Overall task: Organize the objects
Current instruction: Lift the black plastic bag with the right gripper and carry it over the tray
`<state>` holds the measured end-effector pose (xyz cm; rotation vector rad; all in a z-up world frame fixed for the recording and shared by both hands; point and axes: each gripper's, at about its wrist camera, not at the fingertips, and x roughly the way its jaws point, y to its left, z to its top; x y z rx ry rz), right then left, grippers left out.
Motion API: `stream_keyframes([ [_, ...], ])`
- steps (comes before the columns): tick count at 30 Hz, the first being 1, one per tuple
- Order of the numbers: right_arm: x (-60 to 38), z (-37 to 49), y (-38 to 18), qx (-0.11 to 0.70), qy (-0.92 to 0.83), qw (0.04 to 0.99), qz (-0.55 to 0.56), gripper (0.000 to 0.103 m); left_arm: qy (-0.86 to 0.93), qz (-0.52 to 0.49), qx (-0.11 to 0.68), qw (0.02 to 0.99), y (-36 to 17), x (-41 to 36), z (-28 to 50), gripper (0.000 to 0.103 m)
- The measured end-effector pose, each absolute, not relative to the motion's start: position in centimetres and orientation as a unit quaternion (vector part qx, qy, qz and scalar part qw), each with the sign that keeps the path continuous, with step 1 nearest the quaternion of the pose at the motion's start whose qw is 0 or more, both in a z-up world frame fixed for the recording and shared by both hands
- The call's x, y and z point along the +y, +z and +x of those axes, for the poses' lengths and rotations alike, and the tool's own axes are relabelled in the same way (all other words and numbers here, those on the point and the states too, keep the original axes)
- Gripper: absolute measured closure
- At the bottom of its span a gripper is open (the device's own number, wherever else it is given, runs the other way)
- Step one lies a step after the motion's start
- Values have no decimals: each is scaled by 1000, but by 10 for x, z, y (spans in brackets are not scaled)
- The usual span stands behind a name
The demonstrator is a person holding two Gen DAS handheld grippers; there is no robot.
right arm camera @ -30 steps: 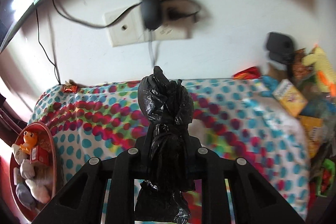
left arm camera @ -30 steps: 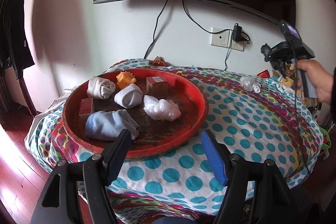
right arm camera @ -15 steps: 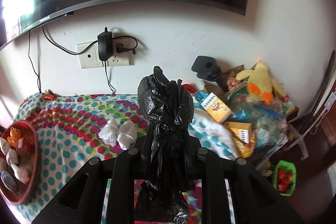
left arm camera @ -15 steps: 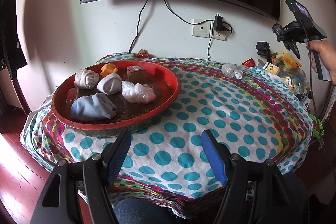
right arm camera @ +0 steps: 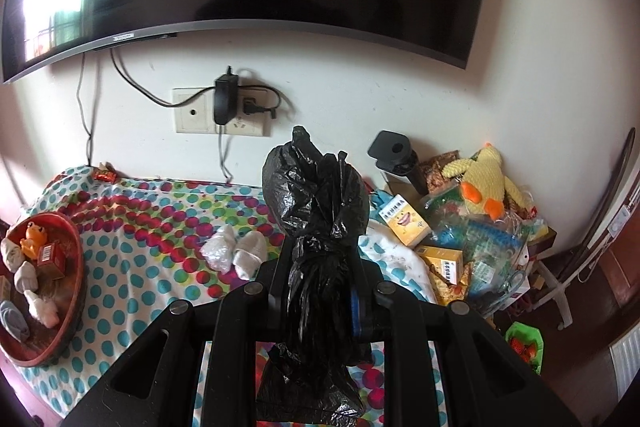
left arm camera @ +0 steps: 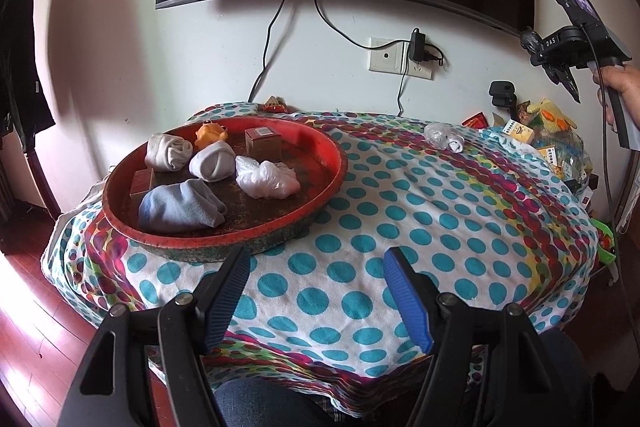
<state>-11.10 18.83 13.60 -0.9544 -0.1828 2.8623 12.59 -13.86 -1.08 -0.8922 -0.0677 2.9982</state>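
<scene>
Right gripper (right arm camera: 316, 267) is held high at the far right, fingers clamped on a crinkled black plastic bag (right arm camera: 316, 211). Left gripper (left arm camera: 316, 291) fingers are spread wide and empty over the near edge of the counter (left arm camera: 400, 227), whose soft polka-dot cloth lies bare across the middle. The round red tray (left arm camera: 320, 179) at left holds rolled socks and small boxes; a clear-wrapped bundle (left arm camera: 444, 137) lies far right near the clutter.

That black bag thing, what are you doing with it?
A person is tidying a table with a handheld gripper in each hand. The right gripper is clamped shut on a knotted black plastic bag, held up above the polka-dot tablecloth. The left gripper is open and empty, near the round red tray with rolled socks and small boxes. A clear plastic bundle is not in the tray.
</scene>
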Motion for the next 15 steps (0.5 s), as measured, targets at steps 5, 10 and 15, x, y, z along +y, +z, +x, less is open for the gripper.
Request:
stream_keyframes([
  [5, 178, -108, 134, -64, 945, 53, -315, 84, 958, -285, -24, 6, -11, -140, 126, 32],
  [10, 166, -106, 131, -76, 944, 49, -316, 84, 959, -282, -25, 1, -9, -142, 127, 32],
  [15, 150, -105, 125, -91, 943, 39, -317, 83, 958, -285, -29, -2, -10, -145, 126, 32],
])
